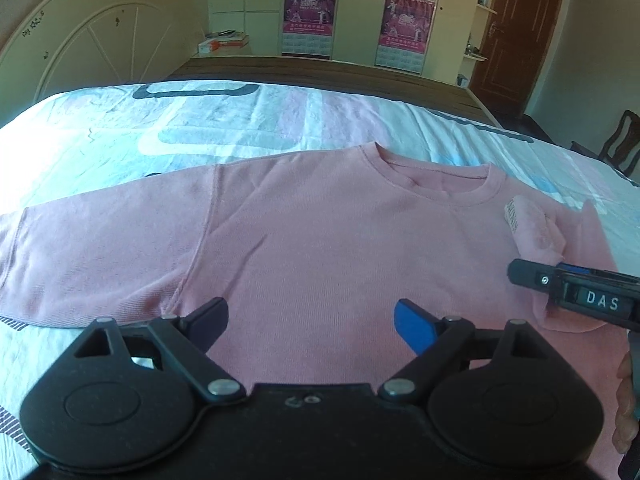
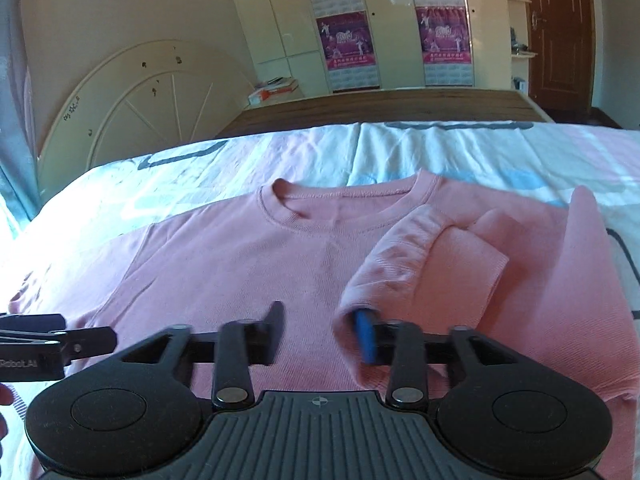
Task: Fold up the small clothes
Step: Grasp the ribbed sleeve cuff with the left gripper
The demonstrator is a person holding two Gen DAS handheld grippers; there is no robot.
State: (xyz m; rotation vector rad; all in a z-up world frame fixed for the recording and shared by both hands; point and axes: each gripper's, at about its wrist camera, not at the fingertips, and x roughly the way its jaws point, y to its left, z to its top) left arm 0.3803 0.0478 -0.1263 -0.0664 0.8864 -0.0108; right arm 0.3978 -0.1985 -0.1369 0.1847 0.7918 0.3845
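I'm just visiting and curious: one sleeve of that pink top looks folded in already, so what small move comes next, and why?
Probably the left gripper, open and empty over the pink knit sweatshirt, should move to the long sleeve lying spread flat on the patterned bedsheet and pinch its cuff. The other sleeve is already folded over the chest, with the right gripper open beside it.

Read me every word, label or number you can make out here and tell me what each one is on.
"DAS": white letters on the right gripper.
"Robot.AI", first letter cut off: on the left gripper.
Pink posters on the wardrobe: print too small to read.
Tag on the folded sleeve: blurred.
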